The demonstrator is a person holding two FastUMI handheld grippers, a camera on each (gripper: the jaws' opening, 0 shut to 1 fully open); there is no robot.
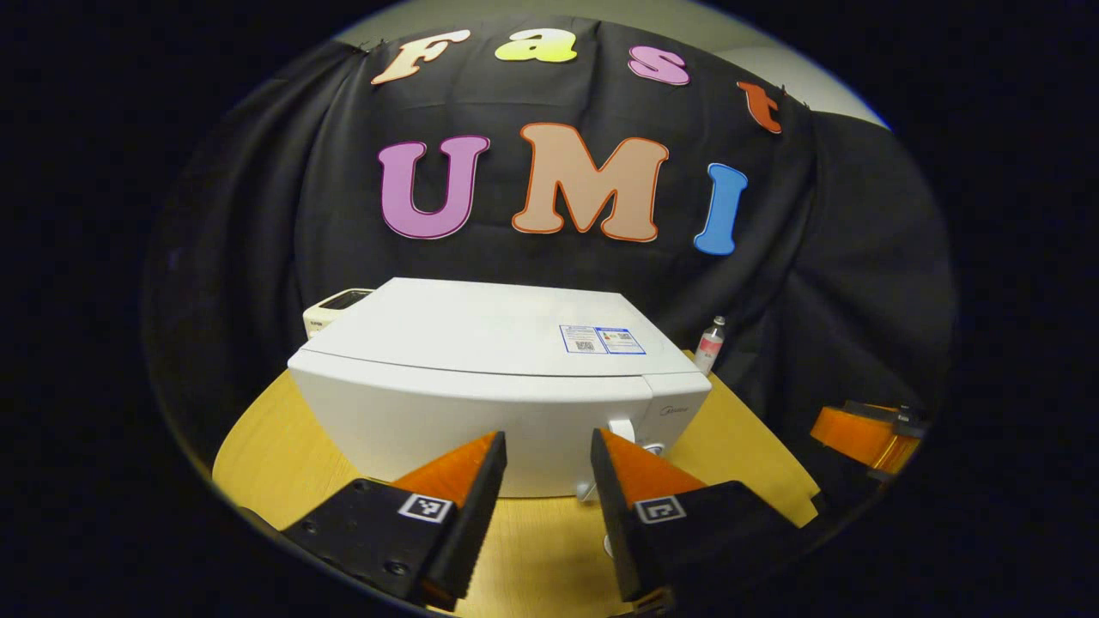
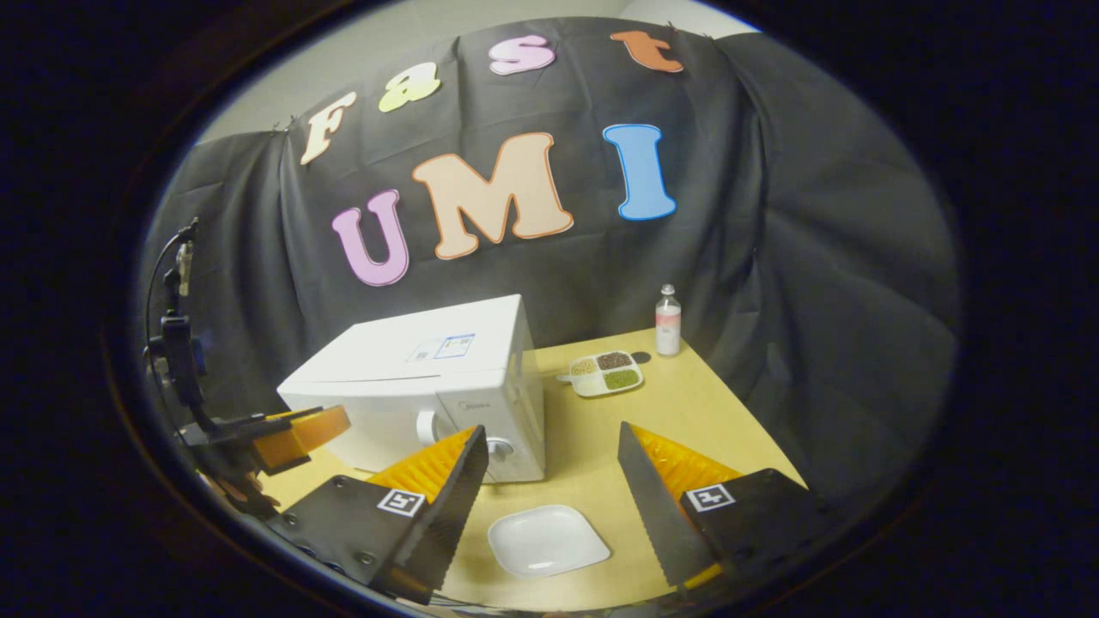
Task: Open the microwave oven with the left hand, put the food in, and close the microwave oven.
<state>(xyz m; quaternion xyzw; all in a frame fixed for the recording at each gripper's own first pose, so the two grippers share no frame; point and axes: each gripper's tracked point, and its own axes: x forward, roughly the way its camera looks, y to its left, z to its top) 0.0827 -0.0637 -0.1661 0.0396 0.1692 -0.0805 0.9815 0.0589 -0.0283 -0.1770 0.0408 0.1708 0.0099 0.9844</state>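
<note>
One microwave point(image 2: 429, 386), one bottle point(image 2: 668, 321), one white plate point(image 2: 548, 539) — one divided food tray point(image 2: 605, 374).

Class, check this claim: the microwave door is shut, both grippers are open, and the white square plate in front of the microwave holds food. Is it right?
Not quite. In the right gripper view the white plate is empty. The microwave is shut; the left gripper and right gripper are open.

Both views face the microwave point(image 1: 502, 378); left gripper view nearer.
</note>
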